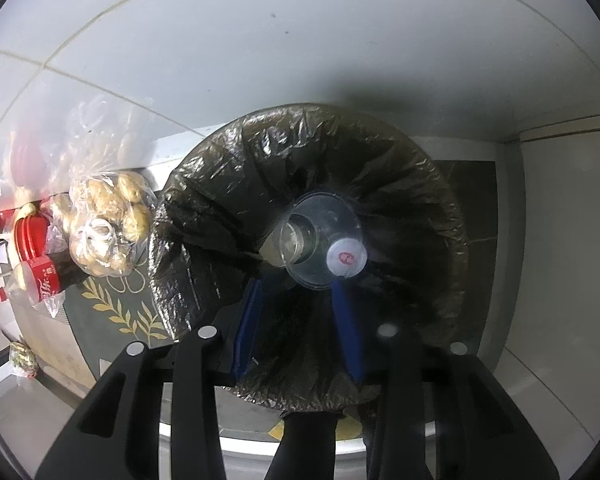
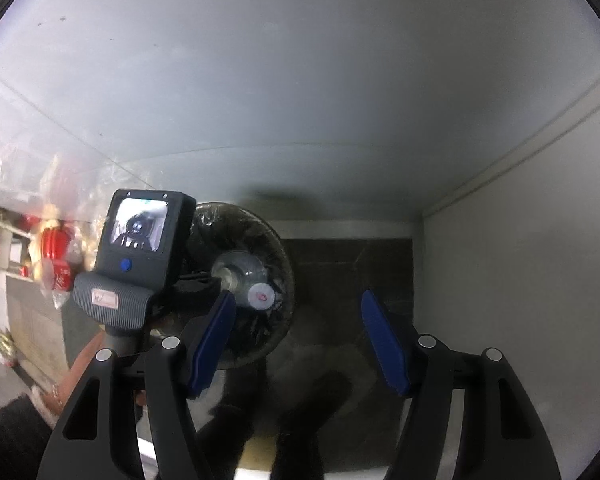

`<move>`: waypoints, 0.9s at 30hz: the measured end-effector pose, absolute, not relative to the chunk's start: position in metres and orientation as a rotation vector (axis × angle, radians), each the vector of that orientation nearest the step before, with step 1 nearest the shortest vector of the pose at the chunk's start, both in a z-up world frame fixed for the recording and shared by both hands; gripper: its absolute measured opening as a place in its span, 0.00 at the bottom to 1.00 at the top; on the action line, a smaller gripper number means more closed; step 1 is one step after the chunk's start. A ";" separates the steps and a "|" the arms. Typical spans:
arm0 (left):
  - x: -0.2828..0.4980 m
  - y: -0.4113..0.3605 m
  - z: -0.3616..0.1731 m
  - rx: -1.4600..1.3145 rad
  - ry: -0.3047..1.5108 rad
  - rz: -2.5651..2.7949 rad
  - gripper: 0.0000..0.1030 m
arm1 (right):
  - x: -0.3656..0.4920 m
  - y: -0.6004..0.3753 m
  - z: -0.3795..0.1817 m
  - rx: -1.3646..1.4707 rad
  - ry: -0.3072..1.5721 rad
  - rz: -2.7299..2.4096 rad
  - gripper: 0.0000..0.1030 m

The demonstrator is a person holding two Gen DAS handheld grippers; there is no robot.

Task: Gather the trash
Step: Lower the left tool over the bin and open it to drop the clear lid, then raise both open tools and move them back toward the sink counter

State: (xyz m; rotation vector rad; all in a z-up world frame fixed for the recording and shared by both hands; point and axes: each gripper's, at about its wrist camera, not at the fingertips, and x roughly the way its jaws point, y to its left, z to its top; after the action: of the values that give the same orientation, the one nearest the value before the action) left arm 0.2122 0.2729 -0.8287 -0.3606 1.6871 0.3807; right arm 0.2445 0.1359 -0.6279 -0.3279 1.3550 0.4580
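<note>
A round bin lined with a black bag point(image 1: 236, 184) stands right below my left gripper point(image 1: 297, 286). A clear plastic bottle point(image 1: 320, 240) with a white cap point(image 1: 346, 257) lies in the bin's mouth, just past the blue pads point(image 1: 252, 312). The jaws stand apart and neither pad presses on the bottle. In the right wrist view the bin point(image 2: 274, 248) and the bottle point(image 2: 242, 276) sit left of centre. My right gripper point(image 2: 298, 300) is wide open over dark floor, with nothing between its fingers. The left unit's screen housing point(image 2: 140, 240) and a hand point(image 2: 80, 368) are at the left.
Left of the bin lie a clear bag of potatoes point(image 1: 108, 216) and a cola bottle point(image 1: 50, 284) in plastic, on a dark mat with gold leaves point(image 1: 128, 312). A white tiled wall point(image 1: 300, 40) runs behind the bin. A white panel point(image 2: 520, 280) closes the right side.
</note>
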 end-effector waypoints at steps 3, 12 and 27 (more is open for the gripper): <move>0.207 0.273 -0.819 -0.343 1.685 0.381 0.37 | 0.240 0.136 -0.620 -0.339 1.352 0.473 0.62; 0.201 0.266 -0.773 -0.330 1.661 0.353 0.37 | 0.236 0.129 -0.597 -0.355 1.349 0.486 0.62; 0.201 0.261 -0.601 -0.353 1.481 0.350 0.53 | 0.240 0.121 -0.501 -0.359 1.267 0.511 0.62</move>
State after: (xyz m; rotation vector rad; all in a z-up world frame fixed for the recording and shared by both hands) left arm 0.2008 0.2611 -0.6007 -0.3531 1.4814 0.3499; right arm 0.2395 0.1207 -0.5009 -0.3588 1.2669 0.5105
